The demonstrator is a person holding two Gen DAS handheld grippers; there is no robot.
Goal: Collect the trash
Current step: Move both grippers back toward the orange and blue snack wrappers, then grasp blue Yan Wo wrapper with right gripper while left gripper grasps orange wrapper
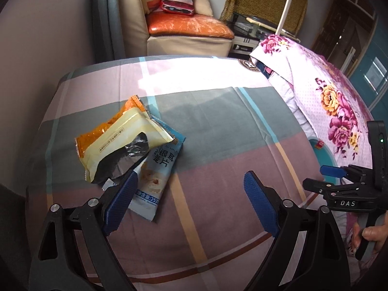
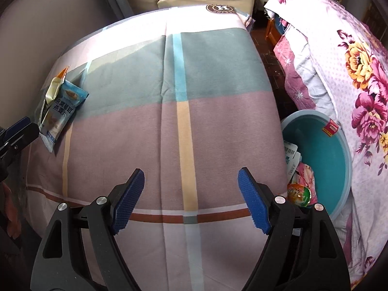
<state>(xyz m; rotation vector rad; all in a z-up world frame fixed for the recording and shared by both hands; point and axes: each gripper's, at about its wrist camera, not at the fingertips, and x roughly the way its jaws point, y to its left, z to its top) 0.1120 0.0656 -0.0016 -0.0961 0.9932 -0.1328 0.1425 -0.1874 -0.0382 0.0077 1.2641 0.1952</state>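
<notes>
While both my left gripper (image 1: 191, 201) and right gripper (image 2: 190, 200) hang wide apart and empty, the yellow wrapper (image 1: 121, 143) overlaps the blue packet (image 1: 157, 169) at left of the left wrist view. The teal basin (image 2: 339, 160) sits lower right. Pinching carelessly, I might lift one and drag the other off the tablecloth (image 2: 145, 133).

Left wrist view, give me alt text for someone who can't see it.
The open left gripper hangs over a plaid cloth near a torn yellow wrapper lying on a blue snack packet; the right gripper shows at the edge.
</notes>
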